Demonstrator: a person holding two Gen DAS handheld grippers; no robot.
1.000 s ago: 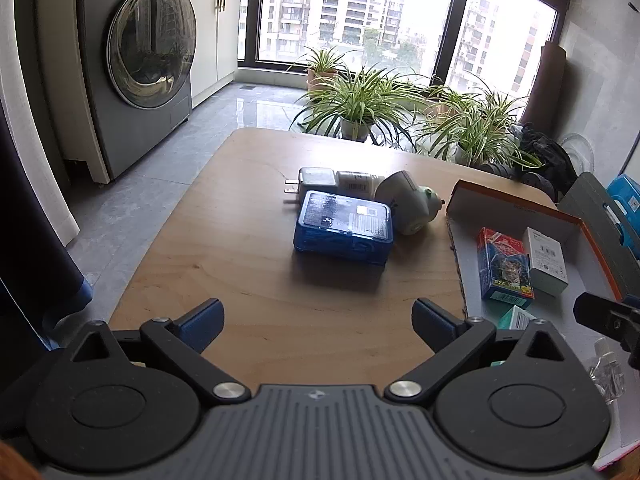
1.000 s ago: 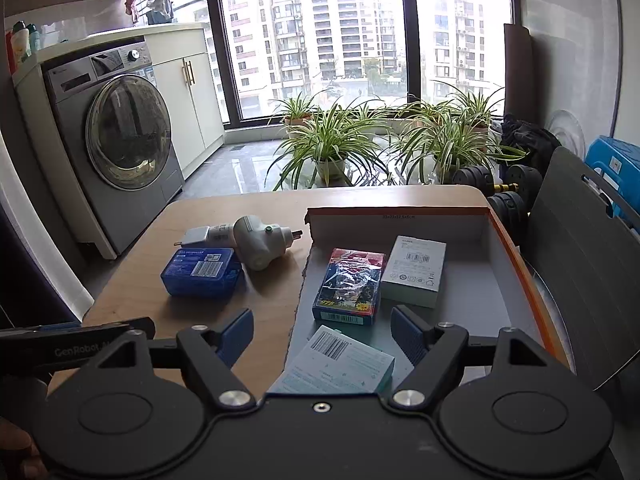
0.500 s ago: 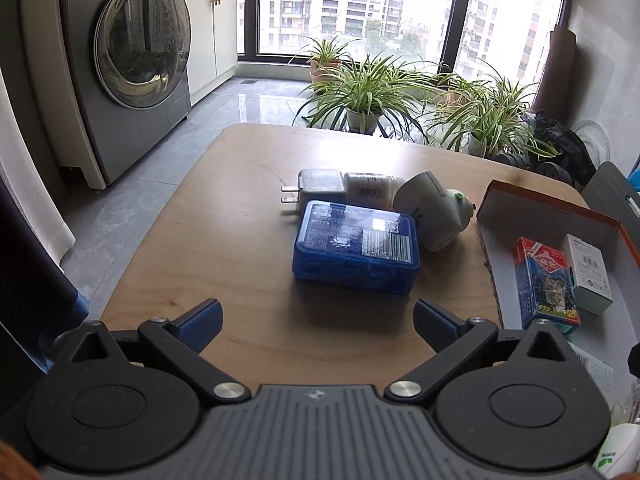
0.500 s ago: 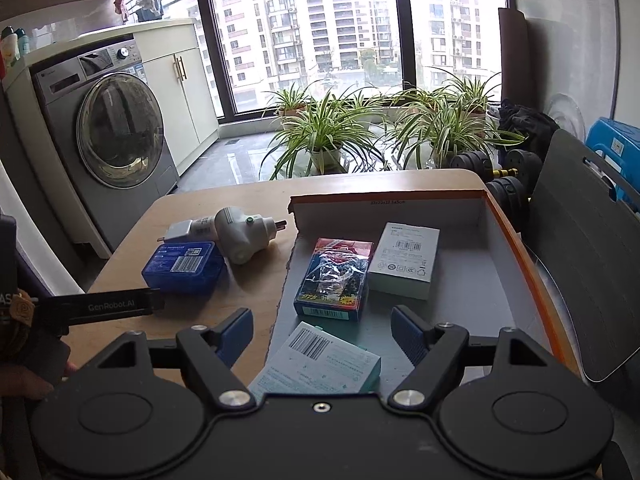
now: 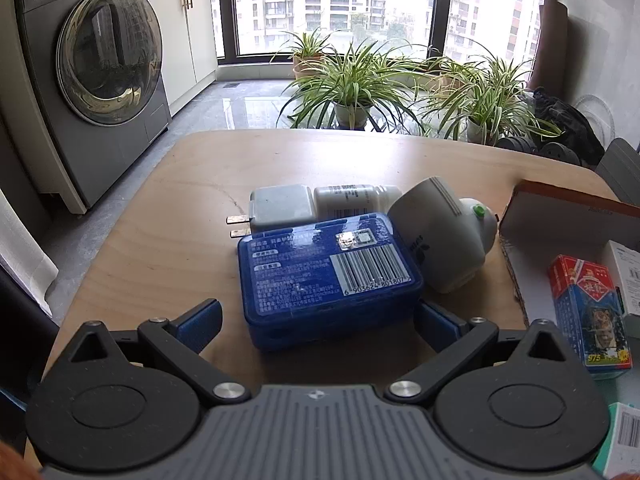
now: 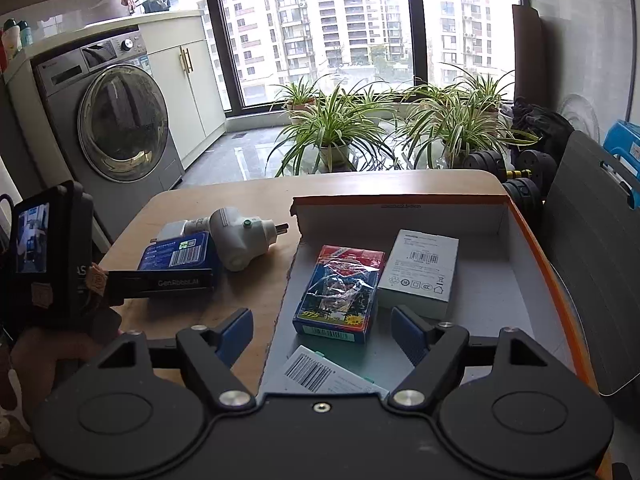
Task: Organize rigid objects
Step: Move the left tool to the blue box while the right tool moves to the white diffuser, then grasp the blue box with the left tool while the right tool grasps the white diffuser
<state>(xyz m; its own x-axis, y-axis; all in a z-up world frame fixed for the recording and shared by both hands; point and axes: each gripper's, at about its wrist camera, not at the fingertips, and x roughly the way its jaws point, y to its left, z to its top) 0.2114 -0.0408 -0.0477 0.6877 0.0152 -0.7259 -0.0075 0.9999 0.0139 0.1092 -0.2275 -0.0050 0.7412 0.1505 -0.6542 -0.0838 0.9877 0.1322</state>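
Left wrist view: left gripper (image 5: 318,316) jaws spread, blue fingertips flanking the near end of the blue case (image 5: 326,274) without touching it. Bare table (image 5: 168,216) lies open to its left; plug adapter (image 5: 440,236) crowds its right. Right gripper (image 6: 322,334) (jaws wide, empty) hangs over the cardboard tray (image 6: 532,236), above its left wall.

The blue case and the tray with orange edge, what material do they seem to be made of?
The blue case looks like hard, glossy, slightly translucent plastic: window light reflects sharply on its lid, and its corners are rounded as if moulded. The tray looks like matte cardboard: thin flat white walls with an orange outer face and one torn, ragged corner. Neither can be confirmed by look alone.
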